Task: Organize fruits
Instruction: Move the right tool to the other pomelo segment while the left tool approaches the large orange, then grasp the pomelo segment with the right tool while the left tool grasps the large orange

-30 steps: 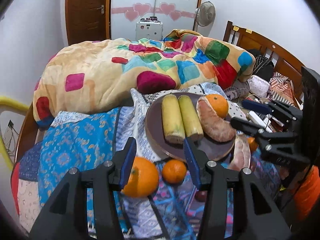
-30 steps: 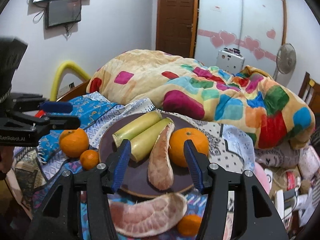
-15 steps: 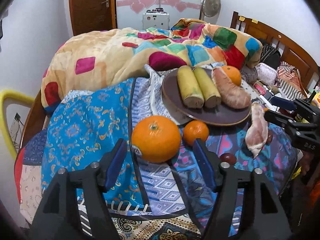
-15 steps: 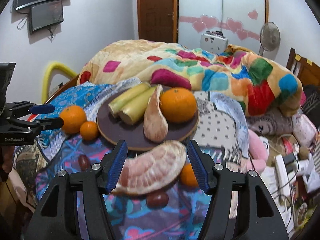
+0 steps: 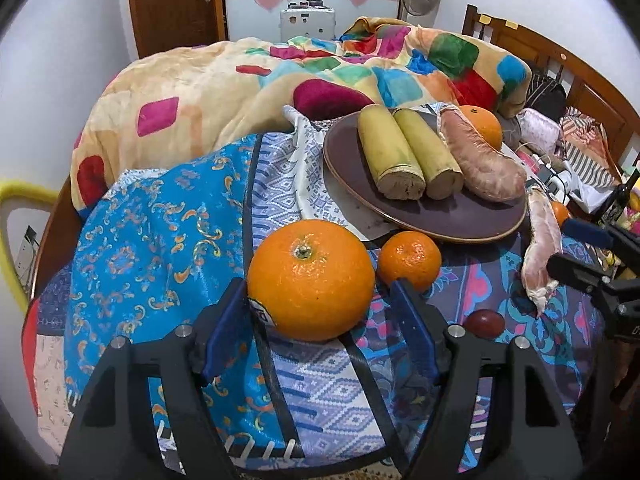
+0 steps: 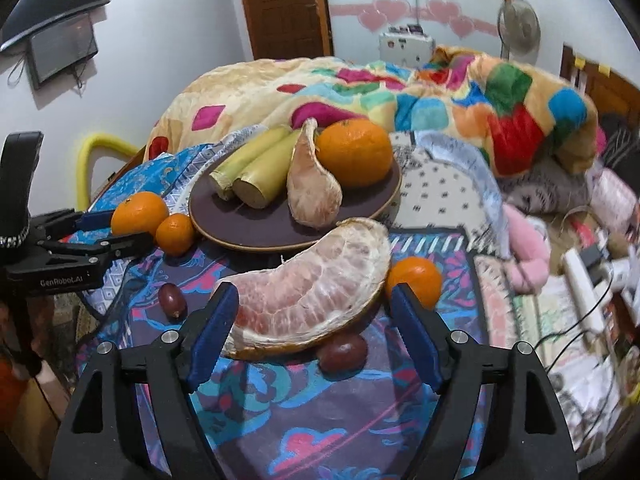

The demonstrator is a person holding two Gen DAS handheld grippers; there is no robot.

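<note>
Over the bedspread, left claw [image 5: 318,312] gapes around the big orange [image 5: 311,279]; right claw [image 6: 314,316] gapes around the pomelo wedge [image 6: 312,292].

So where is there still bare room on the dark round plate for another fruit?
The dark round plate is bare along its near edge, in front of the two yellow-green stalks and the peeled pomelo segment. Its back is crowded: the orange sits against the segment.

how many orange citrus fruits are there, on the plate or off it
4. One on the plate, at its far right. A big one and a small one left of the plate. Another small one behind the loose pomelo wedge. More may be hidden.
</note>
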